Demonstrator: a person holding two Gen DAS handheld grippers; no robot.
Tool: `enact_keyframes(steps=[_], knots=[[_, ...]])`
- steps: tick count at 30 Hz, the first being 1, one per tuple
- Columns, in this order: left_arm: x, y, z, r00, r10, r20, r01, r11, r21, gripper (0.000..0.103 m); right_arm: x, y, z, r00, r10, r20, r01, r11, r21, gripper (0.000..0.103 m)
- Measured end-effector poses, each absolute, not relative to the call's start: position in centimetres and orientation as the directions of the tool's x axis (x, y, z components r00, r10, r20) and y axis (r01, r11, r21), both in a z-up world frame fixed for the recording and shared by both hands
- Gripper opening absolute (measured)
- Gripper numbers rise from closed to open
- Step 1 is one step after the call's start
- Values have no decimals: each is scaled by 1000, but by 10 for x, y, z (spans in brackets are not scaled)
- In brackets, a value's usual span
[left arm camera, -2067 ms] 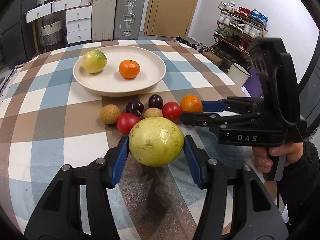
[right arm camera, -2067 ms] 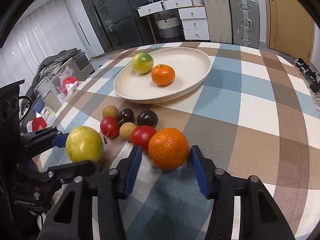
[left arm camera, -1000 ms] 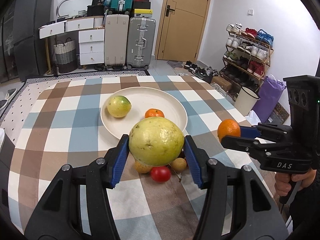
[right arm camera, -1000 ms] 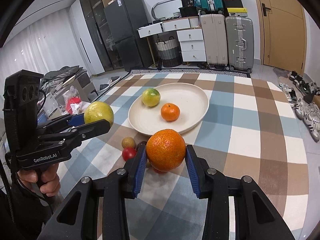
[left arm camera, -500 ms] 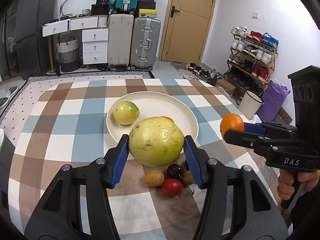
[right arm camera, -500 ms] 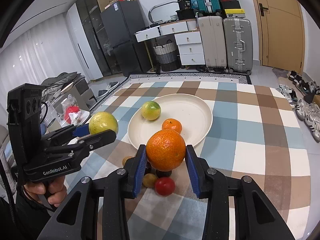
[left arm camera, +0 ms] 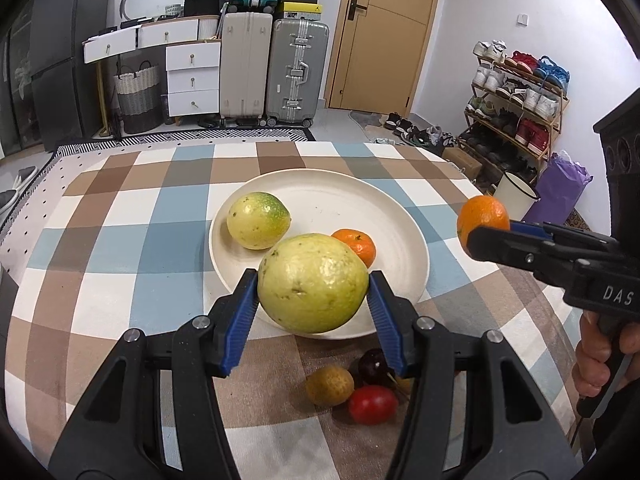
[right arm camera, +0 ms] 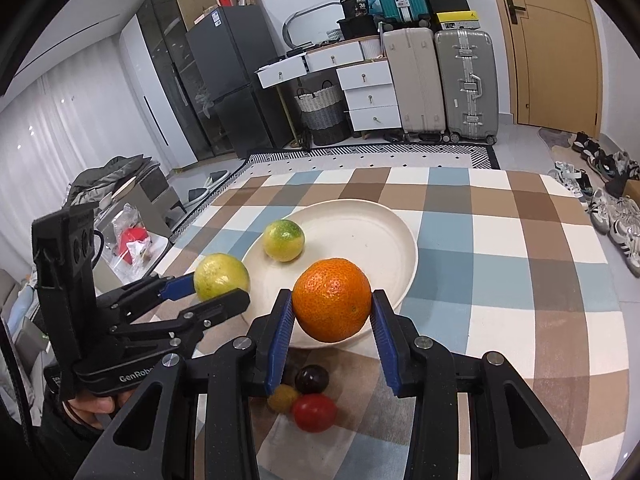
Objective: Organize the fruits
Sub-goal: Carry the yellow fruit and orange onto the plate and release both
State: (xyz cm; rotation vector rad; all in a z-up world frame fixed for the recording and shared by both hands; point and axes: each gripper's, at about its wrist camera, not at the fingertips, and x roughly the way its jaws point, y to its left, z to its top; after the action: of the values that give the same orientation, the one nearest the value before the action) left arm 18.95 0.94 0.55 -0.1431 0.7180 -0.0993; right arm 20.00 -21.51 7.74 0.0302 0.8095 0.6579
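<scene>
My left gripper (left arm camera: 312, 292) is shut on a large yellow-green guava (left arm camera: 313, 284) and holds it above the near rim of the cream plate (left arm camera: 392, 216); it also shows in the right wrist view (right arm camera: 222, 276). My right gripper (right arm camera: 331, 312) is shut on an orange (right arm camera: 331, 299), held above the plate's near right rim (right arm camera: 408, 276); the orange shows in the left wrist view (left arm camera: 482, 218). In the plate lie a yellow-green citrus (left arm camera: 258, 220) and a small mandarin (left arm camera: 356, 244).
On the checked tablecloth (left arm camera: 120, 240) in front of the plate lie small fruits: a red tomato (left arm camera: 372, 404), a dark cherry (left arm camera: 372, 362) and a yellowish round fruit (left arm camera: 330, 384). Suitcases, drawers and a shoe rack stand beyond the table.
Both grippers have risen from the table with their fruit and moved forward toward the plate. The plate now looks nearer and the small fruits lie below the fingers.
</scene>
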Motion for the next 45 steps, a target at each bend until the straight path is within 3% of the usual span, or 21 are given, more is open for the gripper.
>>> enact_keyframes(steps=[33,41,45], knots=[[218,27,-26,751,-95,-654,-26,985,-173,52,280,-185,21,476,495,-727,-447,848,285,40],[212,26,-20,764,-95,-638,-23,984,-174,54,263,-191,36,515,496,-699,-474,844,249,60],[201,27,-13,776,-89,-624,-26,985,-172,80,249,-202,44,522,493,-696,-481,844,238,80]])
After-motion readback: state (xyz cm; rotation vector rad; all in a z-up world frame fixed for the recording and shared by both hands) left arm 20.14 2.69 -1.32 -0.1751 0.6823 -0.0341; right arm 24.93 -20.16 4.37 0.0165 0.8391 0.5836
